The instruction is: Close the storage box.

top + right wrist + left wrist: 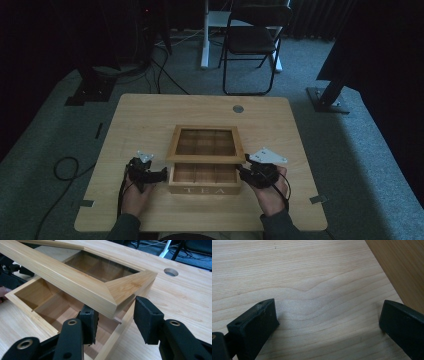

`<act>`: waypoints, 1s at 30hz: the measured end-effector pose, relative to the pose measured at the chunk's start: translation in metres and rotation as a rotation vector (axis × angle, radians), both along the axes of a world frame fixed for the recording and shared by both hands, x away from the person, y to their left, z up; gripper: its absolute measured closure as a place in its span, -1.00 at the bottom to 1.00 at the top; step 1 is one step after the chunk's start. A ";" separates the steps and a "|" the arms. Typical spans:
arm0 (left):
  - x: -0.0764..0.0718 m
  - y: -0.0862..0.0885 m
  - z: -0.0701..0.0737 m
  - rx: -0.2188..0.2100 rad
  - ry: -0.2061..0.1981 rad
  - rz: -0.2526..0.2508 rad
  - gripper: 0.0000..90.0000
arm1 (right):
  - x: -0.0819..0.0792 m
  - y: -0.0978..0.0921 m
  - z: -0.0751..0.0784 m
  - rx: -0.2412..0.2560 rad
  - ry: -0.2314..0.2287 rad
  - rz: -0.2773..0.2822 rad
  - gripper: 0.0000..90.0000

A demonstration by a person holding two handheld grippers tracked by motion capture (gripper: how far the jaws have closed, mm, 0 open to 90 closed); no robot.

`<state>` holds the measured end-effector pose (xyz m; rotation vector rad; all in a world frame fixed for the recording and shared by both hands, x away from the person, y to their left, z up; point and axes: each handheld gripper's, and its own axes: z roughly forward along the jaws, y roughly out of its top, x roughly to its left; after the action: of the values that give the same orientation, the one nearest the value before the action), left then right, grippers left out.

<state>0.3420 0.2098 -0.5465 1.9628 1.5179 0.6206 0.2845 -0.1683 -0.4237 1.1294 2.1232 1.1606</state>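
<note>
Your right gripper (116, 320) is nearer: fingers spread, straddling the raised lid (110, 290) corner of the tea box (204, 180), mid-surface. Left gripper (327, 322) spread, empty, box to its right.

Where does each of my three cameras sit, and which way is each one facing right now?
High view: above the person's side, facing forward and down on the table; both hands, left gripper and right gripper flank the tea box.
Left gripper view: on the left gripper, facing the bare tabletop; its jaws stand apart.
Right gripper view: on the right gripper, facing the raised lid; one jaw sits under the lid corner.
Shared: box, lid, table.
</note>
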 end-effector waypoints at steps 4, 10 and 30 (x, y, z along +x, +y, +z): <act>0.000 0.000 0.000 -0.001 0.002 0.000 -0.96 | -0.002 -0.001 -0.003 0.002 0.008 0.001 0.21; 0.000 0.000 0.000 0.000 0.003 -0.001 -0.96 | -0.005 -0.002 -0.008 0.003 0.013 0.002 0.22; 0.000 0.000 0.000 0.001 0.004 -0.002 -0.96 | -0.011 -0.002 -0.027 0.001 0.041 0.013 0.23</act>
<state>0.3418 0.2100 -0.5463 1.9675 1.5179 0.6176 0.2732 -0.1708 -0.4503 1.1504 2.1640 1.1537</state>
